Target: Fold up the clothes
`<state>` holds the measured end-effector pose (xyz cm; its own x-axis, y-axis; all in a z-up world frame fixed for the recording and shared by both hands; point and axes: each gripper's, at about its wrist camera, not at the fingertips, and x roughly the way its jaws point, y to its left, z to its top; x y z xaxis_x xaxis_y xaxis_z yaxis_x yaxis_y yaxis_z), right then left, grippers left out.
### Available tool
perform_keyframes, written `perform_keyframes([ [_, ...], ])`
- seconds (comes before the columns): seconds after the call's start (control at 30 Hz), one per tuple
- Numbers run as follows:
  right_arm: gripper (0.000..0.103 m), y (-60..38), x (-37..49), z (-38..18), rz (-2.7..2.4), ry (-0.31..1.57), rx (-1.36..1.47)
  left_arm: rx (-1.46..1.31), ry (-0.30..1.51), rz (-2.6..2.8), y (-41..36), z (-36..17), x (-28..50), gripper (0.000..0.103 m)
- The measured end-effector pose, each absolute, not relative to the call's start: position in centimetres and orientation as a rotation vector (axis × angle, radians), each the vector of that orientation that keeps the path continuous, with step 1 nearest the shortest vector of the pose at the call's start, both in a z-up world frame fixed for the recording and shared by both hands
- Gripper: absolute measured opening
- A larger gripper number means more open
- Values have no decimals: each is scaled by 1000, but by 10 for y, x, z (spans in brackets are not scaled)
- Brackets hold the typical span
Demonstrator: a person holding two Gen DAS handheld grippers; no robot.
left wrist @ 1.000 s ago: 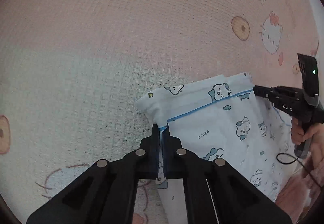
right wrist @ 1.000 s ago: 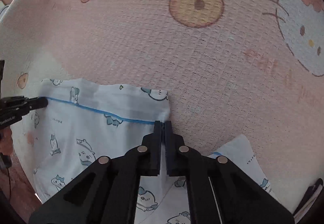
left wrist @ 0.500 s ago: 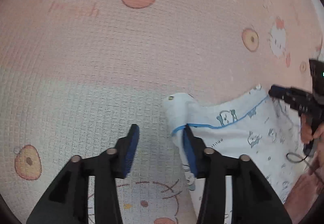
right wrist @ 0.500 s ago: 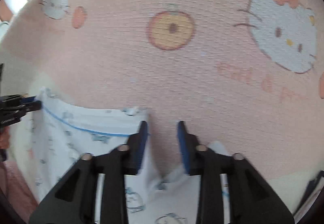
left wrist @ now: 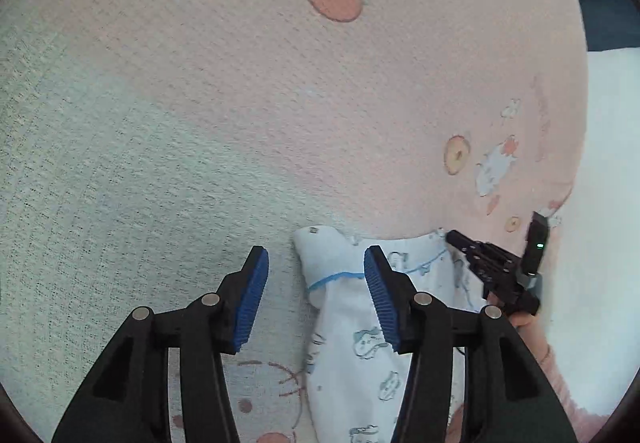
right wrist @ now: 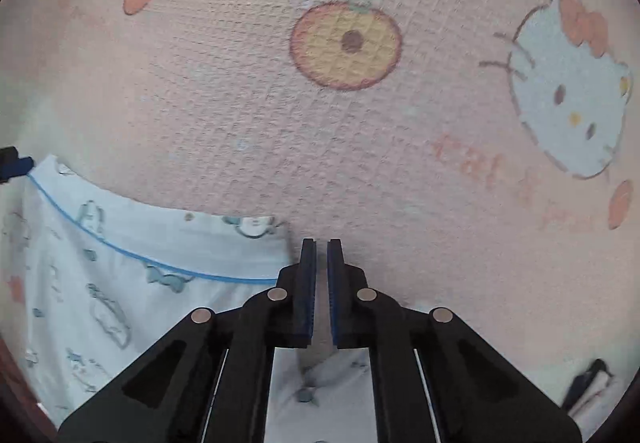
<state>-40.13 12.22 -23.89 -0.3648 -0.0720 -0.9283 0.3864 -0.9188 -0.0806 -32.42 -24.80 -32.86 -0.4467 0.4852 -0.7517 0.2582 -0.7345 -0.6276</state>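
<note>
A white garment [left wrist: 352, 339] with small blue cartoon prints and thin blue piping lies flat on the pink sheet. My left gripper [left wrist: 316, 271] is open just above it, and the garment's folded corner sits between the spread blue pads [left wrist: 256, 283] without being pinched. In the right wrist view the same garment [right wrist: 120, 283] fills the lower left. My right gripper [right wrist: 321, 255] is shut just right of the garment's upper corner, with only sheet showing in the thin slit between the pads. The right gripper [left wrist: 480, 259] also shows at the garment's far corner, and the left gripper's tip [right wrist: 14, 165] at the far left.
The pink waffle-textured sheet [right wrist: 280, 123] with cat and fruit prints covers the surface all around. White bedding [left wrist: 600, 203] lies past its right edge. A hand [left wrist: 524, 319] in a pink sleeve holds the right gripper. A dark object [right wrist: 588, 383] lies at lower right.
Both grippers were shut on the garment's top edge and let it go. The left gripper stands wide open and has drawn back. The right gripper opened, then shut again beside the corner.
</note>
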Motion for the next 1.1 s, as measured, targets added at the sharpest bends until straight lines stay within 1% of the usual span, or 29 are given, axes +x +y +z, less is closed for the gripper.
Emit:
perform_keyframes([
  [0.07, 5, 124, -407, -240, -2278, 292, 1600, -1588, -1089, 2321, -241, -339, -329, 52],
  [0.1, 5, 126, -409, -241, -2239, 223, 1622, -1559, -1138, 2283, -243, -335, -332, 52],
  [0.13, 6, 128, -411, -242, -2239, 200, 1639, -1532, -1185, 2245, -246, -332, -335, 51],
  [0.17, 8, 134, -414, -243, -2239, 179, 1642, -1542, -1225, 2208, -245, -334, -337, 42],
  [0.2, 9, 141, -417, -244, -2239, 158, 1645, -1583, -1194, 2222, -240, -338, -340, 31],
  [0.23, 10, 147, -420, -244, -2238, 137, 1647, -1633, -1094, 2268, -231, -336, -341, 23],
  [0.27, 12, 155, -420, -244, -2231, 112, 1646, -1651, -979, 2323, -223, -329, -340, 11],
  [0.3, 5, 155, -420, -244, -2211, 120, 1637, -1666, -861, 2374, -215, -322, -339, 7],
  [0.33, 1, 148, -416, -242, -2192, 178, 1616, -1674, -740, 2423, -207, -315, -337, 6],
  [0.43, 0, 132, -402, -228, -2202, 375, 1513, -1487, -339, 2578, -176, -269, -321, 5],
  [0.47, 0, 135, -397, -218, -2262, 410, 1450, -1414, -210, 2609, -166, -254, -314, 5],
  [0.5, 0, 141, -393, -207, -2328, 404, 1397, -1360, -133, 2609, -159, -246, -308, 5],
  [0.6, 0, 160, -386, -193, -2498, 463, 1302, -1385, -91, 2623, -155, -254, -310, 5],
  [0.63, 0, 165, -392, -197, -2472, 457, 1346, -1410, -110, 2615, -158, -257, -310, 5],
  [0.67, 0, 170, -397, -205, -2448, 413, 1412, -1436, -129, 2607, -162, -261, -310, 6],
  [0.7, 2, 175, -402, -213, -2421, 366, 1475, -1461, -148, 2598, -165, -264, -310, 8],
  [0.73, 2, 179, -406, -218, -2373, 285, 1518, -1486, -167, 2589, -169, -267, -310, 9],
  [0.77, 5, 182, -409, -217, -2345, 205, 1524, -1511, -186, 2580, -172, -270, -310, 10],
  [0.83, 15, 184, -414, -214, -2292, 75, 1511, -1560, -224, 2561, -180, -277, -311, 14],
  [0.87, 26, 183, -417, -212, -2268, 26, 1493, -1585, -243, 2551, -183, -280, -311, 20],
  [0.9, 35, 179, -421, -212, -2249, 7, 1488, -1609, -263, 2541, -187, -283, -311, 25],
  [0.93, 36, 175, -425, -214, -2231, 2, 1495, -1634, -282, 2530, -190, -286, -311, 26],
  [1.03, 34, 156, -426, -246, -2150, 71, 1609, -1707, -340, 2496, -201, -296, -311, 26],
  [1.07, 22, 148, -423, -245, -2140, 130, 1582, -1729, -358, 2485, -204, -298, -311, 26],
  [1.1, 5, 140, -419, -243, -2130, 189, 1554, -1730, -359, 2493, -203, -298, -310, 26],
])
